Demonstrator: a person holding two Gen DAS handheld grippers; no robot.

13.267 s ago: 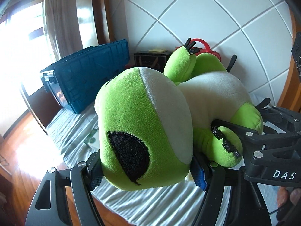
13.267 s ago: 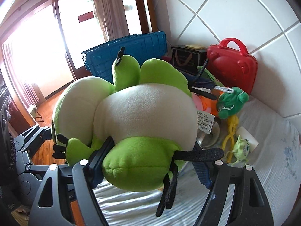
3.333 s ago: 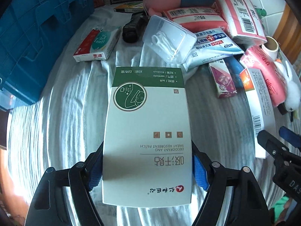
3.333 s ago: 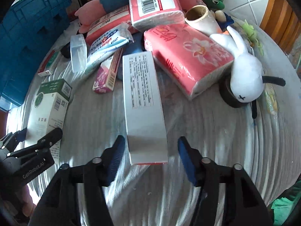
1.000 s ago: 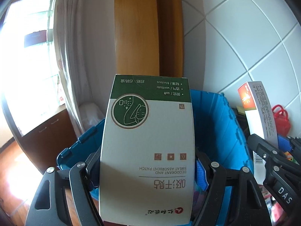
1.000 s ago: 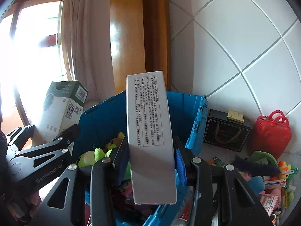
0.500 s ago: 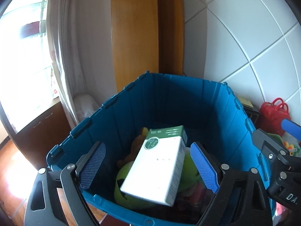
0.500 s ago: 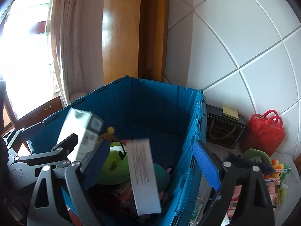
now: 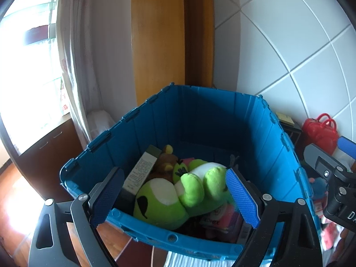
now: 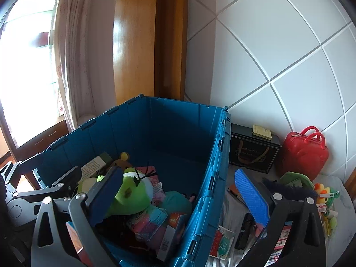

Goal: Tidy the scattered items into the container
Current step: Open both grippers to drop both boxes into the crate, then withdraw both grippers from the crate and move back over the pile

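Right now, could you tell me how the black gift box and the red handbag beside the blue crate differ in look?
The black gift box is flat-sided and rectangular; the red handbag is rounded and glossy. The box carries a small yellowish pad on top, while the handbag ends in two looped handles. The box stands right beside the blue crate; the handbag is further out. Both stand upright against the tiled wall, outside the crate.
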